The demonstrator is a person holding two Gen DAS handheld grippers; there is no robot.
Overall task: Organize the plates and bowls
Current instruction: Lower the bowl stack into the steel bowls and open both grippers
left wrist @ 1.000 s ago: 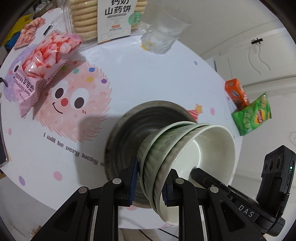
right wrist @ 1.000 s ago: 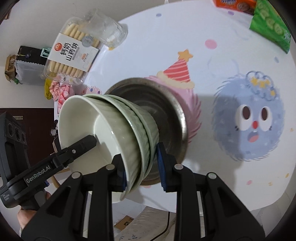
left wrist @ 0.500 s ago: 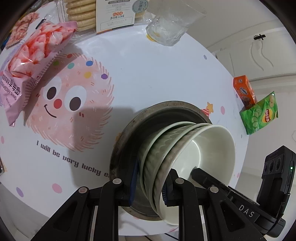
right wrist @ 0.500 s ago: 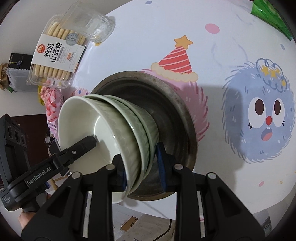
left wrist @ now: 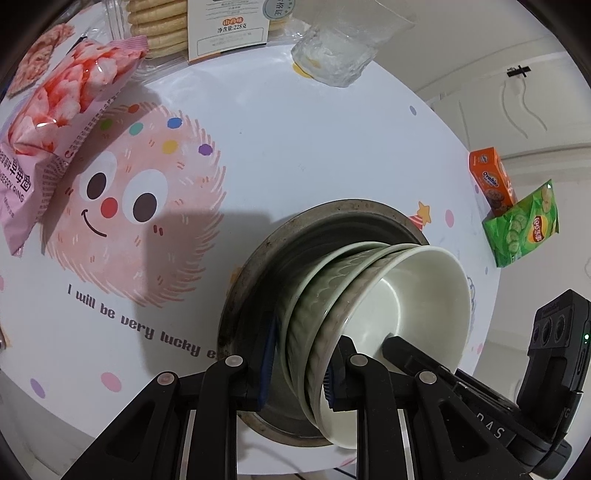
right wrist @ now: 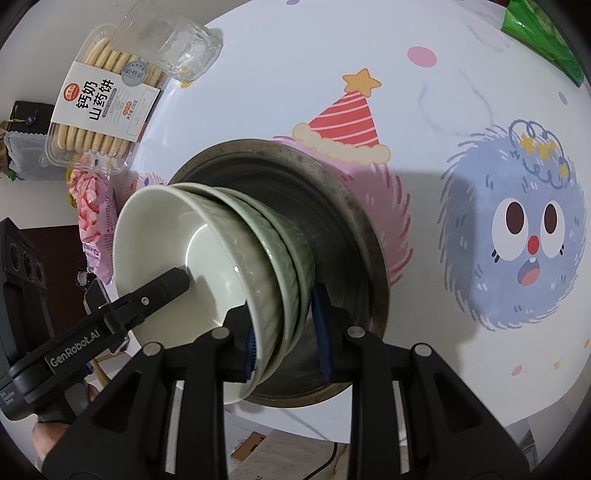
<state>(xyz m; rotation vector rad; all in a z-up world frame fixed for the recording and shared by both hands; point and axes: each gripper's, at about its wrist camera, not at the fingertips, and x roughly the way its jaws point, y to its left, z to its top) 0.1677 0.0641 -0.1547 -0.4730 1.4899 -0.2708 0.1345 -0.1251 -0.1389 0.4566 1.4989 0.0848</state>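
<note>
Stack of three nested bowls [left wrist: 369, 317], pale green, tipped on edge, pinched from both sides. Left gripper [left wrist: 299, 363] jaws clamped across the stack's rim walls: one blue pad outside the outermost bowl, the other inside the innermost. Right gripper [right wrist: 284, 328] same on the opposite rim: one pad inside the innermost bowl, the other against the outer bowl's wall. Jaws narrow on both, closed on the stack, not pressed together.

Stack sits directly over the metal basin [left wrist: 255, 288], lower rims down inside its edge; cannot tell whether they touch the basin floor. In the right wrist view, left gripper's finger reaches into the innermost bowl [right wrist: 207, 266] from the side away from the basin [right wrist: 354, 236]. A hand [right wrist: 48, 439] on that gripper's handle, bottom corner, partly cut off.

Basin on the round white worktop [left wrist: 295, 147], on the printed cloth, between the pink fuzzy face and the blue fuzzy face.

Relative to the basin, left wrist view:
- pink snack bag [left wrist: 62, 107] well apart, far left
- biscuit tray [left wrist: 207, 26] at the far edge, behind the bag
- clear plastic cup [left wrist: 343, 51] lying just beside the tray
- orange box [left wrist: 491, 181] and green crisp bag [left wrist: 524, 225] off to the right, touching each other, at the worktop edge
</note>
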